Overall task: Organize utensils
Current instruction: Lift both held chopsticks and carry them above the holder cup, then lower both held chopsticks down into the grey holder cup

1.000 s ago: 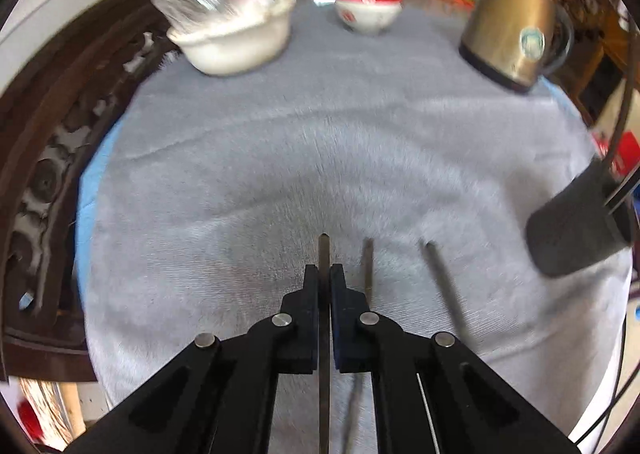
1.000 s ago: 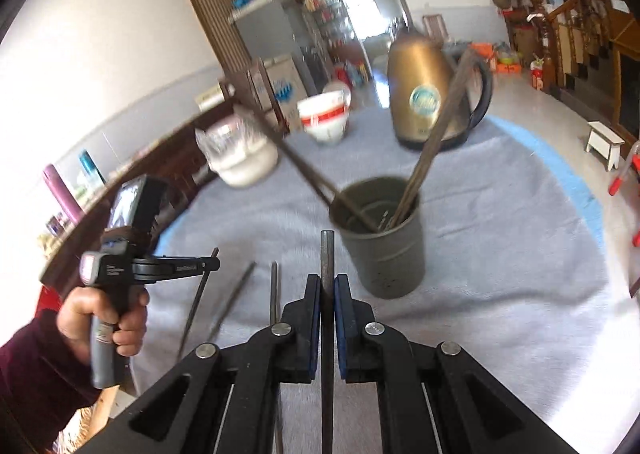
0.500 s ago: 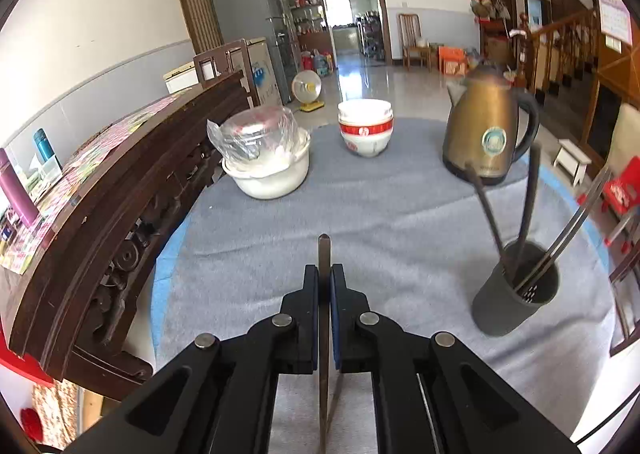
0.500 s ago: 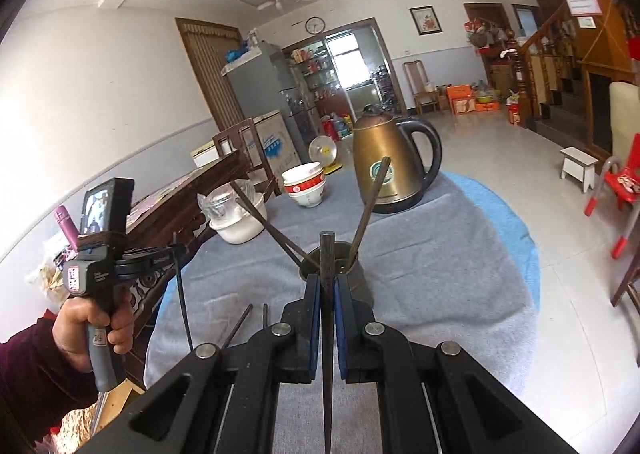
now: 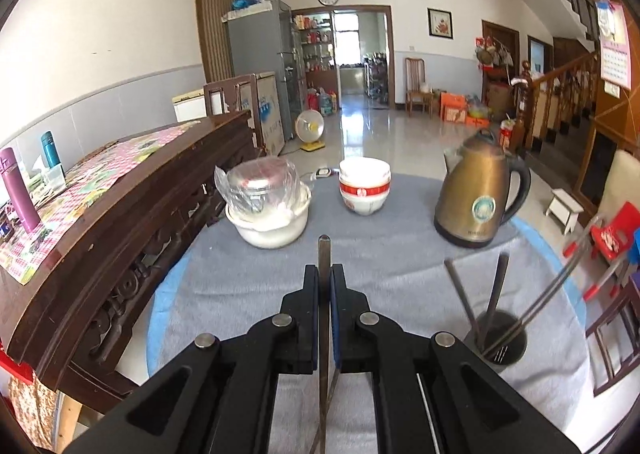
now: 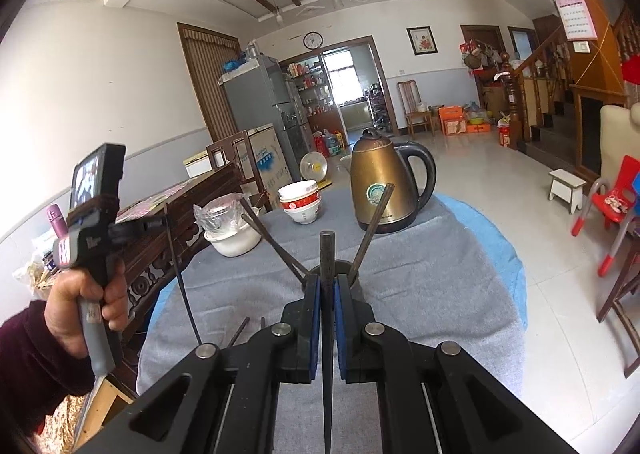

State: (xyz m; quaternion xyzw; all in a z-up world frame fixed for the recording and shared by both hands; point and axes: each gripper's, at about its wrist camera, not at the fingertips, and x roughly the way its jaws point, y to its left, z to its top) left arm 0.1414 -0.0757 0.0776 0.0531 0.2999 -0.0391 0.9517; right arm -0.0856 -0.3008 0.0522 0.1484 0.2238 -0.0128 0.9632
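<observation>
My left gripper [image 5: 324, 274] is shut on a dark chopstick [image 5: 323, 254] that stands upright between its jaws, raised above the grey cloth. My right gripper [image 6: 327, 282] is shut on another dark chopstick [image 6: 327, 250], right in front of the dark utensil cup [image 6: 340, 268]. The cup [image 5: 498, 338] holds several chopsticks and stands at the right of the table in the left wrist view. The left gripper also shows in the right wrist view [image 6: 160, 219], held up at the left with its chopstick hanging down. Two more chopsticks [image 6: 239, 332] lie on the cloth.
A gold kettle [image 5: 476, 201] stands at the back right of the round table. A red and white bowl stack [image 5: 364, 185] and a white bowl with a plastic-covered jar [image 5: 268, 209] stand at the back. A dark wooden sideboard [image 5: 120, 213] runs along the left.
Both grippers have lifted and tilted up with their chopsticks. The left one rose off the cloth where two chopsticks still lie. The right one moved closer to the cup.
</observation>
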